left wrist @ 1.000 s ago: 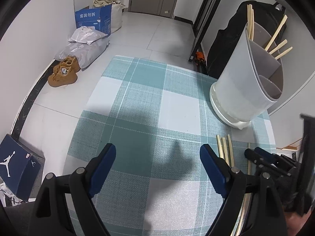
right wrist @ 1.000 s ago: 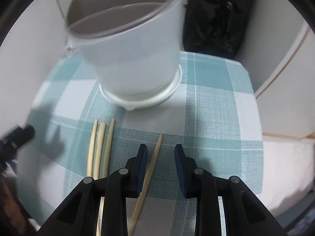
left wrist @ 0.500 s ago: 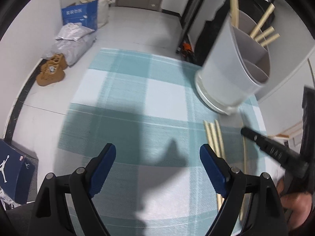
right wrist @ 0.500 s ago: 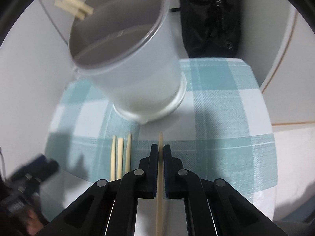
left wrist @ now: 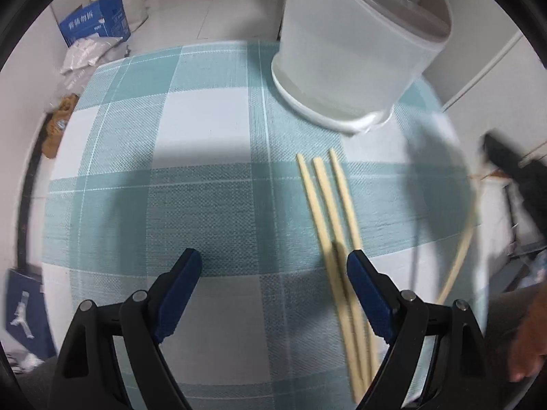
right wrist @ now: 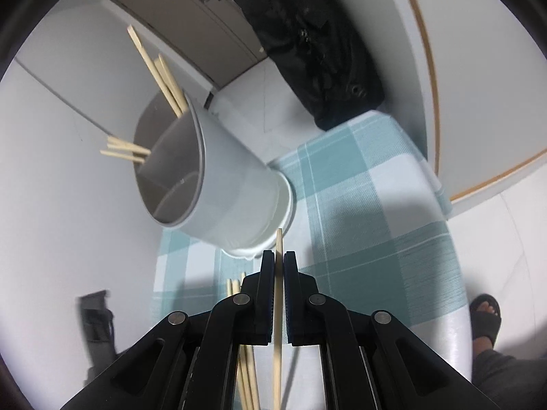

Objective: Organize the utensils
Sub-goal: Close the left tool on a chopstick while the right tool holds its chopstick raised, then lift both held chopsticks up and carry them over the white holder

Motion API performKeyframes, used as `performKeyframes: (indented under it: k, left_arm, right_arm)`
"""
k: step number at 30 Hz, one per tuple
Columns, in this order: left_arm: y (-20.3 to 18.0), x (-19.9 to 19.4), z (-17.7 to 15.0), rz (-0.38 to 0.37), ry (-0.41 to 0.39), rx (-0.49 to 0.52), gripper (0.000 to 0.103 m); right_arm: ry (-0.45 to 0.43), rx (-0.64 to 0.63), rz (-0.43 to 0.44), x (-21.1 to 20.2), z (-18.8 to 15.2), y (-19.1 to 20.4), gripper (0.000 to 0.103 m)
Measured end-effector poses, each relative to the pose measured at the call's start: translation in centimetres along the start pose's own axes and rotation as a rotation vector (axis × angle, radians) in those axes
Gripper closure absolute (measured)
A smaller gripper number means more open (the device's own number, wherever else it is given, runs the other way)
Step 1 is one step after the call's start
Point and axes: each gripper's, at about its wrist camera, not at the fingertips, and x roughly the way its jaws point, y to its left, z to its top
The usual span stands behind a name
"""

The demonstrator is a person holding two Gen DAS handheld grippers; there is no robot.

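Note:
Three pale wooden chopsticks (left wrist: pixel 328 222) lie side by side on the teal checked tablecloth (left wrist: pixel 205 171), in front of the white divided utensil holder (left wrist: pixel 352 51). My left gripper (left wrist: pixel 273 266) hangs open above the cloth, its right finger over the near ends of those chopsticks. My right gripper (right wrist: pixel 279 259) is shut on a single chopstick (right wrist: pixel 279 239), held off the cloth and pointing towards the holder (right wrist: pixel 232 188). Several chopsticks (right wrist: pixel 164 78) stand in the holder's compartments. In the left wrist view the right gripper (left wrist: pixel 512 171) is a dark blur, with its chopstick (left wrist: pixel 461 246) trailing below.
A black bag (right wrist: pixel 307 51) leans behind the table by the wall. A person's sandalled foot (right wrist: pixel 485 314) is on the floor to the right. On the floor at the left lie a blue carton (left wrist: pixel 95 24), white bags, brown shoes (left wrist: pixel 59 126) and a shoebox (left wrist: pixel 24 304).
My right gripper shut on the lone chopstick, lifted it off the cloth and rolled. My left gripper moved right and lower, over the three chopsticks, still open.

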Motion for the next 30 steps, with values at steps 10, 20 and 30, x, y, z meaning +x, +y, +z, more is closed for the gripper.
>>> performKeyframes:
  k: [10, 20, 30]
  left_arm:
    - [0.0, 0.9, 1.2, 0.1, 0.064, -0.05, 0.019]
    - [-0.4, 1.2, 3.0, 0.1, 0.082, -0.019, 0.053]
    - [0.4, 1.0, 2.9, 0.037, 0.023, -0.05, 0.101]
  right_arm:
    - [-0.104, 0.006, 0.044, -3.2, 1.3, -0.1, 0.099]
    - [-0.131, 0.027, 0.048, -4.2, 2.2, -0.7, 0.099]
    - [-0.151, -0.008, 0.041, -4.6, 2.3, -0.1, 0.099]
